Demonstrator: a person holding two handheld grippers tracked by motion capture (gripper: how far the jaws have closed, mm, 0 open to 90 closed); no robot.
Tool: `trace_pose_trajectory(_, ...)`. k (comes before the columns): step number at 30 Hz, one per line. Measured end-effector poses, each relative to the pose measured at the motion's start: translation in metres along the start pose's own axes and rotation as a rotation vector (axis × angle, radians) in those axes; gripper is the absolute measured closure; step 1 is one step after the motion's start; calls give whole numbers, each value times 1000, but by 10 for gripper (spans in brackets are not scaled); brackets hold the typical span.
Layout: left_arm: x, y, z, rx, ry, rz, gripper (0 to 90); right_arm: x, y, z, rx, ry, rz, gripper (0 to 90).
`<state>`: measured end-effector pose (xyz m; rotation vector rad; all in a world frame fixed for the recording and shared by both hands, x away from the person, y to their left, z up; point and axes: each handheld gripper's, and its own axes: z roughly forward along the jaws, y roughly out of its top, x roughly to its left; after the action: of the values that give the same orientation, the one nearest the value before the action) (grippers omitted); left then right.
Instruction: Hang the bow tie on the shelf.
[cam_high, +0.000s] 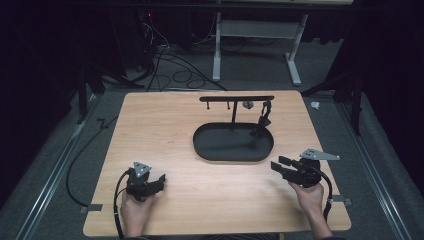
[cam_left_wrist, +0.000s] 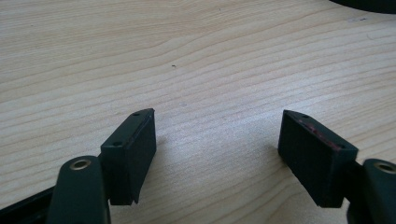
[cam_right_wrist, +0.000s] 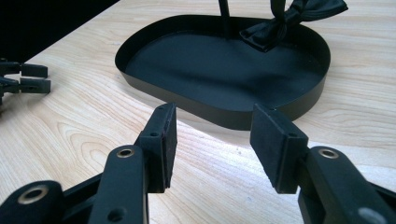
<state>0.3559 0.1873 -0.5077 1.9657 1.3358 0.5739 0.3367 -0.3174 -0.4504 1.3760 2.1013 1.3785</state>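
A black oval tray lies at the table's middle back, its rim just ahead of my right gripper. From the tray rises a black T-shaped stand, and a black bow tie hangs from its right end, its bow over the tray's far side. My left gripper rests at the near left, open; its jaws stand wide over bare wood. My right gripper sits at the near right, pointing left toward the tray, open with nothing between its pads.
The wooden table has bare wood between the grippers and left of the tray. Cables and a white desk frame lie on the dark floor beyond the table. The left gripper's fingertips show at the left edge of the right gripper view.
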Motion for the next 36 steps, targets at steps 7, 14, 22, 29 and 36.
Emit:
trace_pose_trajectory(7,0,0,0,0,0,0,283,3,-3,5,16,-7,-11,529)
trace_pose_trajectory(14,0,0,0,0,0,0,283,5,-7,9,29,-6,-11,529)
trace_pose_trajectory(22,0,0,0,0,0,0,283,9,-10,16,50,-14,-30,529)
trace_pose_trajectory(29,0,0,0,0,0,0,282,12,-14,24,78,-22,-50,530)
trace_pose_trajectory(36,0,0,0,0,0,0,283,14,-16,29,95,-34,-66,535)
